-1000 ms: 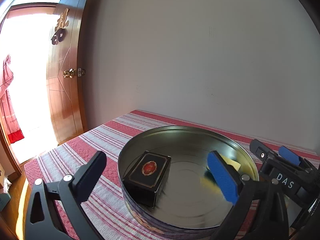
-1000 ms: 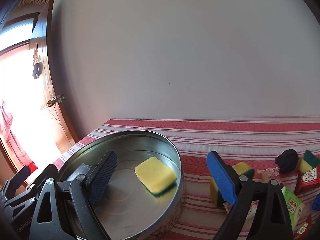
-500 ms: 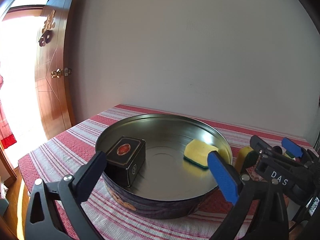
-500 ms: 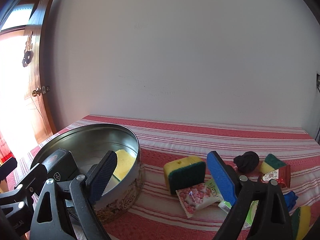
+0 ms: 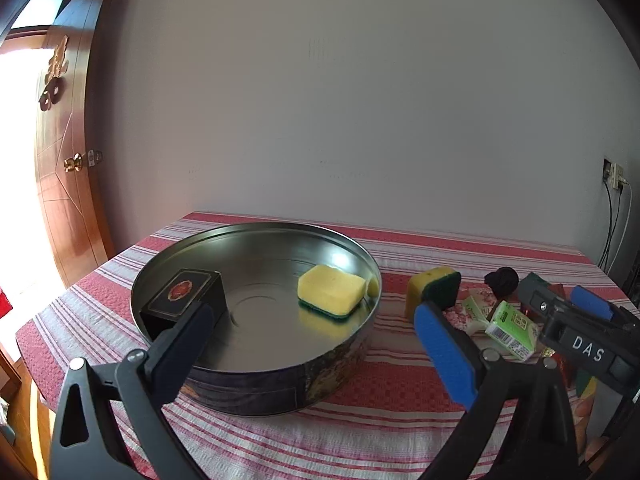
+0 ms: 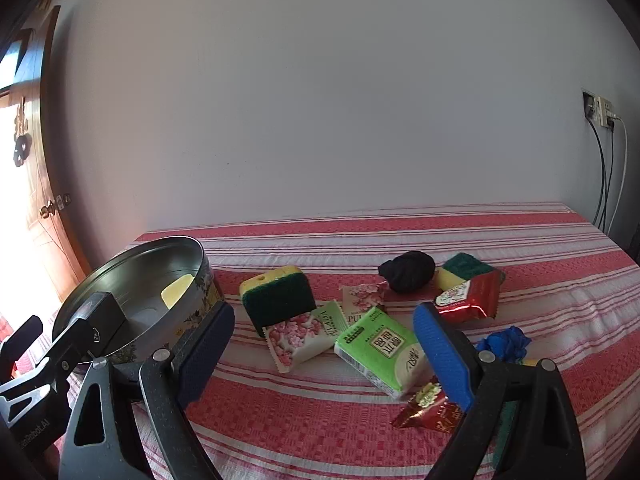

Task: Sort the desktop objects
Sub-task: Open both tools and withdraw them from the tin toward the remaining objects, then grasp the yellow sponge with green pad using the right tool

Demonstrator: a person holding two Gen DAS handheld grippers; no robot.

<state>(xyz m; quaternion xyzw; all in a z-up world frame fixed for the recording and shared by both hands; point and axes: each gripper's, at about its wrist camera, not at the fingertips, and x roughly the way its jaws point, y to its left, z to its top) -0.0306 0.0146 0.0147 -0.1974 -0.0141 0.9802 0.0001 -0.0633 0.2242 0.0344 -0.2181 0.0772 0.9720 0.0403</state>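
A red and white striped tablecloth (image 6: 400,432) covers the table, which stands against a plain pale wall (image 6: 320,100); a wooden door (image 5: 64,200) is at the left. A blue item (image 6: 506,342) and the red foil packets are partly hidden behind the right gripper (image 6: 324,350), whose jaws stand wide with nothing between them. The left gripper (image 5: 316,342) is likewise spread and empty. The round metal tin (image 5: 280,396) holds a black box (image 5: 180,294) and a yellow sponge (image 5: 330,294). A second sponge (image 6: 278,298), tissue packs and a black bundle (image 6: 406,270) lie loose on the cloth beside the tin.
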